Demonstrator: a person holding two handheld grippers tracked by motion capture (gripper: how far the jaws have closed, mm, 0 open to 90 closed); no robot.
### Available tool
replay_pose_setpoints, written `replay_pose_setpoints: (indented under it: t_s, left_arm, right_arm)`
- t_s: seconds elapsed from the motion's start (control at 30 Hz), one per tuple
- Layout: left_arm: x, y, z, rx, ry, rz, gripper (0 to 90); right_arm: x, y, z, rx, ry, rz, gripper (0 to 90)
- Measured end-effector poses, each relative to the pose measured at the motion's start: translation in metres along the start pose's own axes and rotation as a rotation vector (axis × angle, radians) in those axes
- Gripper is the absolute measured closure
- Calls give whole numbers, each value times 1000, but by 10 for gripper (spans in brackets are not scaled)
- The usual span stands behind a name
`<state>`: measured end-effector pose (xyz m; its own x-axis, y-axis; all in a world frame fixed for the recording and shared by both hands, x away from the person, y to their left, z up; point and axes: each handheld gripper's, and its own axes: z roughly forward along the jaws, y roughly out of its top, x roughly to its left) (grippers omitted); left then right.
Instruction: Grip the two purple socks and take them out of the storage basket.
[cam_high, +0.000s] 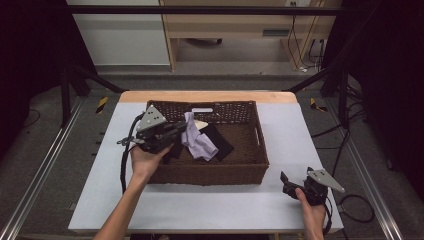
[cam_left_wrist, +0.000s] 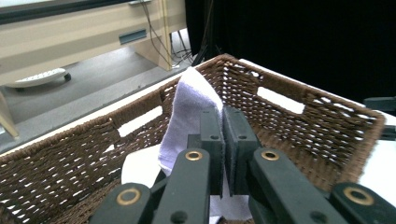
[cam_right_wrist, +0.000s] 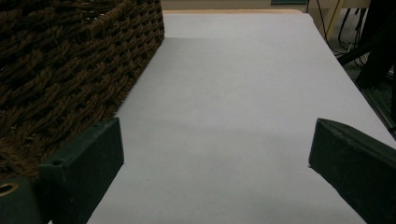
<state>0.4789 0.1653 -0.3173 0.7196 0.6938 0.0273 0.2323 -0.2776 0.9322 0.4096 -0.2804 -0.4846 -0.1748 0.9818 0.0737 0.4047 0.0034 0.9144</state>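
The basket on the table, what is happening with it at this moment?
A person works at a table with a gripper in each hand. The left gripper is shut on a lilac cloth and holds it up inside the brown wicker basket. A black cloth and something white also lie in the basket. The right gripper is open and holds nothing, low over the table to the right of the basket.

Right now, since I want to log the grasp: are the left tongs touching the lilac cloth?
Touching. In the left gripper view the left tongs are shut on the lilac cloth, which rises between the jaws above the wicker basket.
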Motion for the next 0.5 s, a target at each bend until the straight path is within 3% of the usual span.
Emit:
replay_pose_setpoints:
  t_s: [0.4,0.5]
  left_arm:
    - [-26,6,-48,-52,-40,81,865]
    - [-29,6,-55,-55,-59,83,865]
  right_arm:
    - [0,0,0,-1,-3,-1,36]
    - [0,0,0,-1,-4,-1,36]
